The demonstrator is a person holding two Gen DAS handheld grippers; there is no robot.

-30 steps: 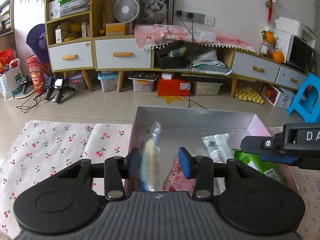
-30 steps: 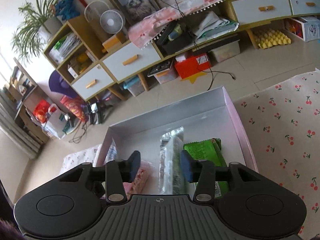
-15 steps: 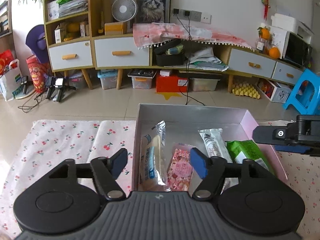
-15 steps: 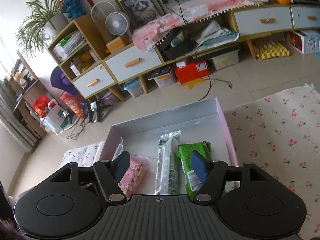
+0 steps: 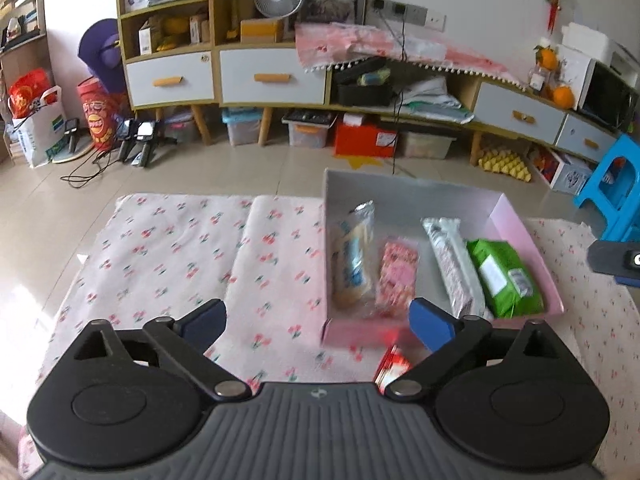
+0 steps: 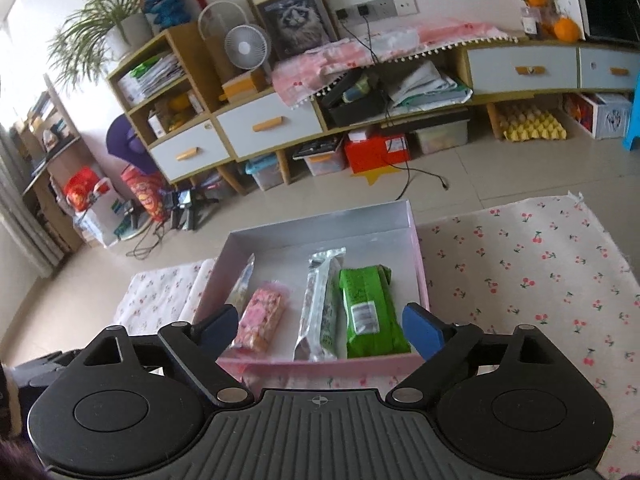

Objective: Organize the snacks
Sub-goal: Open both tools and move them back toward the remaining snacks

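left wrist view: the left gripper (image 5: 318, 320) hangs above the cherry-print cloth (image 5: 180, 248) with its jaws spread wide and nothing between them. just ahead lies the pink box (image 5: 516, 220), holding four snacks side by side: a cream-filled bread packet (image 5: 354, 256) against the left wall, a pink packet (image 5: 398, 276), a silver bar wrapper (image 5: 452, 264) and a green packet (image 5: 504, 276). a red-and-white packet (image 5: 394, 364), blurred, lies on the cloth just outside the box's near wall, below the gripper's right finger. a tip of the right gripper shows at the right edge.

right wrist view: the right gripper (image 6: 320, 330) is likewise wide open and empty, poised over the near wall of the pink box (image 6: 416, 248). the pink packet (image 6: 262, 320), silver bar wrapper (image 6: 322, 304) and green packet (image 6: 368, 308) lie parallel inside; the bread packet (image 6: 245, 284) is partly hidden by the left finger.

step in hand, judged: between placements, four snacks stowed. the next move probably calls for the left gripper to lower over the red-and-white packet, close on it, and lift it into the box.
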